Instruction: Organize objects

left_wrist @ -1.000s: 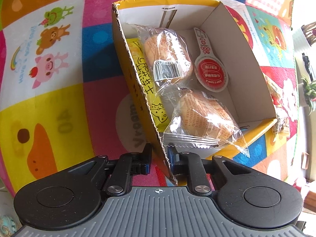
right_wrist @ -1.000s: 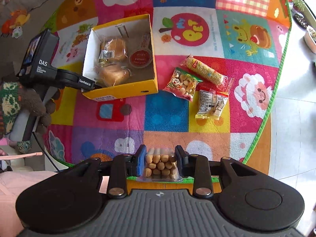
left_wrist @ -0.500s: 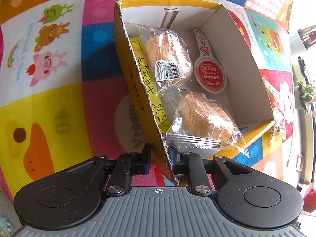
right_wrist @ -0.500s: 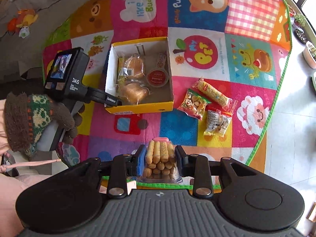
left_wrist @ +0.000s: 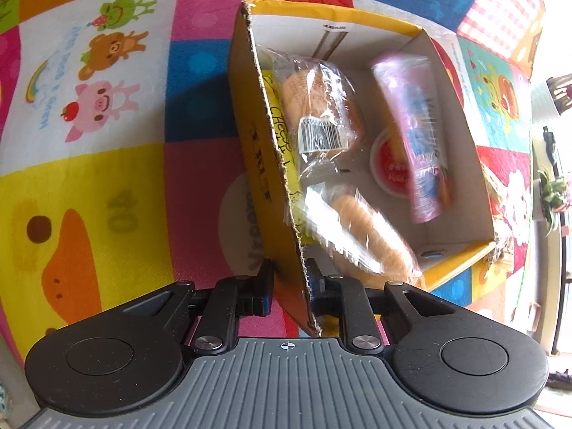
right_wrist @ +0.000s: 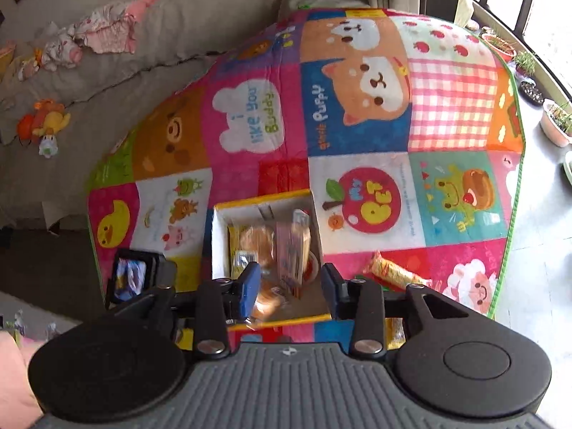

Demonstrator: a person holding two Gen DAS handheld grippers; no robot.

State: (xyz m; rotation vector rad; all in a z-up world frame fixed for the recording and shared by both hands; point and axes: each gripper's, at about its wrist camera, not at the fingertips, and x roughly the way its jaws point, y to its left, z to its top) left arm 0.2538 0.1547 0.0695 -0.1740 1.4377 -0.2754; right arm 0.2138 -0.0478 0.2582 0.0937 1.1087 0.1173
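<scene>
Left wrist view: the pink snack pack [left_wrist: 414, 136], which a second ago sat clamped in the right hand-held gripper [right_wrist: 290, 291] well away from the box, now lies blurred inside the yellow cardboard box [left_wrist: 461, 107], slanting from about 12 o'clock down to 5 o'clock along the box's right wall and partly covering the red round cup [left_wrist: 388, 171]. It looks as if it has only just landed or is not yet settled. To its 9 o'clock lies one wrapped bun [left_wrist: 318, 107], and a second wrapped bun [left_wrist: 368, 236] sits at about 7 o'clock, near the box's near corner; a yellow cheese packet [left_wrist: 282, 136] stands against the left wall. The right hand-held gripper's jaws have just been opening and now stand apart with nothing pressed between them, hanging over the box. The left hand-held gripper [left_wrist: 290, 279] is clamped on the box's near left wall, one finger outside and one inside, steadying it on the patchwork play mat [left_wrist: 89, 178]. In my judgement, one more item is now stowed, and the remaining work is the loose snacks outside: in the right wrist view a long orange-wrapped snack [right_wrist: 393, 273] lies on the mat at about 3 o'clock from the box.
</scene>
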